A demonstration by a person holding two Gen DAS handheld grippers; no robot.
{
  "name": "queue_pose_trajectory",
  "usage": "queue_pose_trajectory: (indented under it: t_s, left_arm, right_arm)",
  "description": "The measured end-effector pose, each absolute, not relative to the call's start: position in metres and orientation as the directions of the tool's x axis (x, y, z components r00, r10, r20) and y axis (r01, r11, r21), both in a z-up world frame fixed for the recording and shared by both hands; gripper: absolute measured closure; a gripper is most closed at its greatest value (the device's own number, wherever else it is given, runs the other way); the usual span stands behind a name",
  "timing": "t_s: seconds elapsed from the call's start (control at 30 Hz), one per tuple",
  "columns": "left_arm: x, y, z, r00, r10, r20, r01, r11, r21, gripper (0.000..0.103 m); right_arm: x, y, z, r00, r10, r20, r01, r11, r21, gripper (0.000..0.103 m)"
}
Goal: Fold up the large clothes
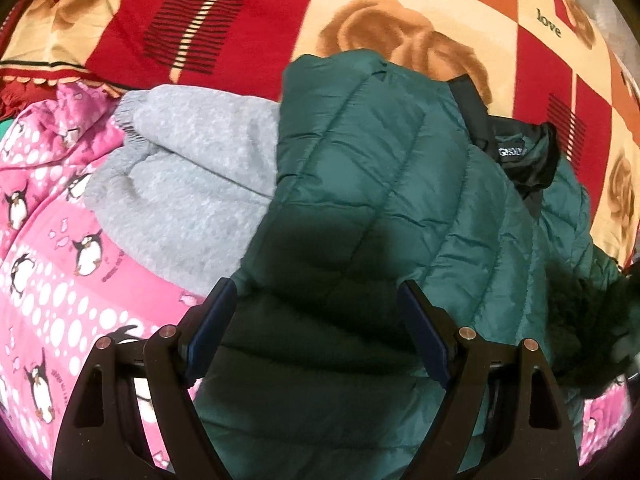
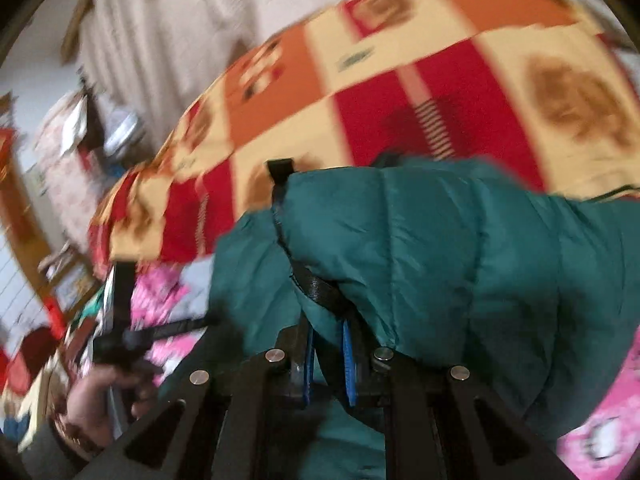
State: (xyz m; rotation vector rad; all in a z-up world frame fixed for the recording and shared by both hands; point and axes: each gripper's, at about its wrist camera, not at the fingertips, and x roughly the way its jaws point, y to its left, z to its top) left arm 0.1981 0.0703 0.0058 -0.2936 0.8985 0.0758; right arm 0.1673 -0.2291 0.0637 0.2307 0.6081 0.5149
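The right gripper (image 2: 329, 344) is clenched on an edge fold of the single green quilted jacket (image 1: 360, 200); the slick fabric may slip out or drag the fold askew. The left gripper (image 1: 316, 320) hangs released above the jacket. Beside the jacket lie one grey fleece garment (image 1: 192, 168), one pink penguin-print blanket (image 1: 52, 240) and one checked bedspread (image 1: 280, 8).

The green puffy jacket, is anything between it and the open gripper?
Nothing visible is. The left hand-held gripper stands open right over the green quilted jacket, with only jacket fabric showing between its pads. The grey fleece garment lies off to the side, not in the way.
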Motion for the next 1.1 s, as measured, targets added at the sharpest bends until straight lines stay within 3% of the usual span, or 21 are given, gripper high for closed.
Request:
queue_pose_trajectory:
  t_s: [0.07, 0.13, 0.23, 0.3, 0.37, 0.57, 0.73, 0.9, 1.1]
  left_arm:
    - [0.200, 0.066, 0.005, 0.624, -0.096, -0.776, -0.160, 0.956, -0.247, 0.020]
    - [0.201, 0.062, 0.004, 0.621, -0.143, -0.771, -0.129, 0.951, -0.281, 0.020]
    - [0.201, 0.048, 0.004, 0.624, -0.174, -0.762, -0.076, 0.957, -0.281, 0.020]
    - [0.200, 0.037, 0.005, 0.625, -0.200, -0.755, -0.033, 0.959, -0.282, 0.020]
    - [0.199, 0.028, 0.005, 0.625, -0.235, -0.745, 0.005, 0.955, -0.297, 0.020]
    - [0.192, 0.002, 0.011, 0.620, -0.357, -0.699, 0.129, 0.925, -0.357, 0.020]
    - [0.186, -0.021, 0.013, 0.557, -0.512, -0.654, 0.259, 0.855, -0.450, 0.020]
    - [0.181, -0.051, 0.009, 0.474, -0.614, -0.631, 0.353, 0.789, -0.503, 0.020]
    - [0.166, -0.072, 0.021, 0.492, -0.600, -0.631, 0.413, 0.799, -0.437, 0.020]
  right_arm:
    - [0.175, -0.220, 0.043, 0.675, 0.535, -0.508, -0.383, 0.842, 0.379, 0.092]
    - [0.185, -0.212, 0.026, 0.612, 0.527, -0.590, -0.337, 0.848, 0.408, 0.087]
    - [0.188, -0.211, 0.016, 0.547, 0.547, -0.634, -0.324, 0.836, 0.442, 0.066]
    - [0.183, -0.213, 0.021, 0.559, 0.542, -0.628, -0.325, 0.839, 0.435, 0.046]
    - [0.176, -0.216, 0.024, 0.552, 0.541, -0.635, -0.316, 0.840, 0.441, 0.036]
    - [0.137, -0.224, 0.031, 0.478, 0.513, -0.713, -0.343, 0.857, 0.385, 0.035]
    - [0.116, -0.238, 0.014, 0.456, 0.284, -0.843, -0.314, 0.938, 0.147, 0.035]
    - [0.104, -0.253, 0.005, 0.459, 0.295, -0.838, -0.353, 0.926, 0.133, 0.035]
    - [0.098, -0.255, 0.002, 0.457, 0.298, -0.838, -0.378, 0.918, 0.120, 0.032]
